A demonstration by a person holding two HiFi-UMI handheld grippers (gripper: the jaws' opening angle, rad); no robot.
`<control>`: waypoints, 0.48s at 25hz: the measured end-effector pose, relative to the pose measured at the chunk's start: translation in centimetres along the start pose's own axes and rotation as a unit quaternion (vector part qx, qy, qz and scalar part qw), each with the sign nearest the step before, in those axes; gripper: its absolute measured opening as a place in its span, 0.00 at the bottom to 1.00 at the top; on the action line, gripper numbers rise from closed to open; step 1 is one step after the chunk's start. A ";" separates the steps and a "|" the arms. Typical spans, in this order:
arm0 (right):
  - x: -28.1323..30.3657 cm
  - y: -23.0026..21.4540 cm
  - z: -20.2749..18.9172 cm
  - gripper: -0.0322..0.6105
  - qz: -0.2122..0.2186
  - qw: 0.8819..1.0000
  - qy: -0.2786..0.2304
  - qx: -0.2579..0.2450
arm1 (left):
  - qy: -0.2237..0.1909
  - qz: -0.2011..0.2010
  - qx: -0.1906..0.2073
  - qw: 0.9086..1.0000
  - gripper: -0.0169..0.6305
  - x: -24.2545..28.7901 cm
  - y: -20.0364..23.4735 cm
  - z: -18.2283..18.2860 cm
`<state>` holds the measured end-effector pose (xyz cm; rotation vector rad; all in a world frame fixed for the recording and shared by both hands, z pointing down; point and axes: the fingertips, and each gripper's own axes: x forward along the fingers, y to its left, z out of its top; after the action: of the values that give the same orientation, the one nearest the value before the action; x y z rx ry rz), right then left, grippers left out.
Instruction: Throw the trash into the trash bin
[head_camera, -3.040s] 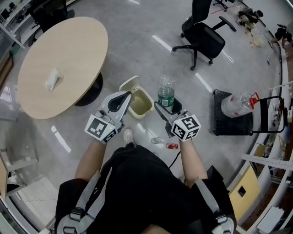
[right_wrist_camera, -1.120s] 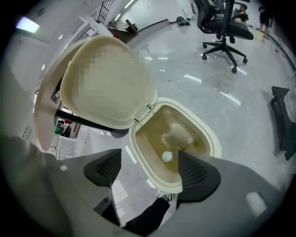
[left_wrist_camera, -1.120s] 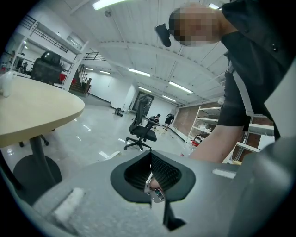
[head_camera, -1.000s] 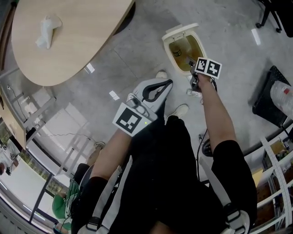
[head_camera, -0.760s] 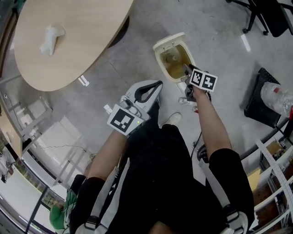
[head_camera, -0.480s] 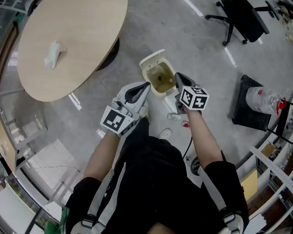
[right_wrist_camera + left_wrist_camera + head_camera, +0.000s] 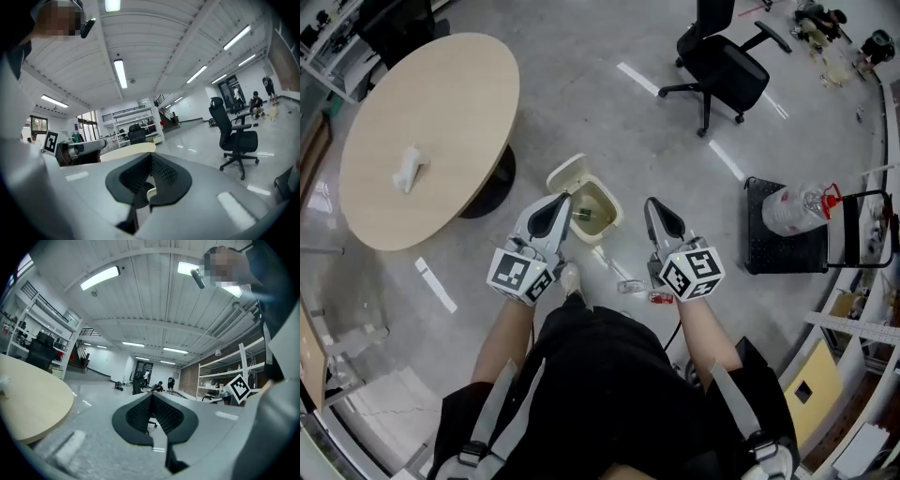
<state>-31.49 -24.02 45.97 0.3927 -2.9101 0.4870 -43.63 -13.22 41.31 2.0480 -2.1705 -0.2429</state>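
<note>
Both claws are closed and empty, the left claw and right claw either side of the open trash bin at mid-frame. A crumpled tissue lies on the round bench at upper left, well apart. Small scraps lie on the floor near the bin. Claws kept closed would likely shove the tissue, and the scraps could be overlooked.
</note>
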 end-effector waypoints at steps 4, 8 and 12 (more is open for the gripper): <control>-4.6 -1.2 2.0 0.06 -0.034 0.999 -0.036 -0.009 | -0.015 -0.007 -0.003 1.000 0.03 -1.4 -1.5 1.2; -6.7 -0.9 4.2 0.06 -0.049 0.996 -0.067 -0.024 | -0.029 -0.009 -0.007 1.000 0.03 -1.8 -2.0 2.5; -8.6 -0.2 6.3 0.06 -0.065 0.992 -0.104 -0.037 | -0.037 -0.034 0.011 0.999 0.03 -1.3 -3.9 4.0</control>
<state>-24.05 -24.38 38.37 0.6536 -3.0629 0.3348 -40.60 -12.06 36.53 2.1593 -2.1572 -0.3077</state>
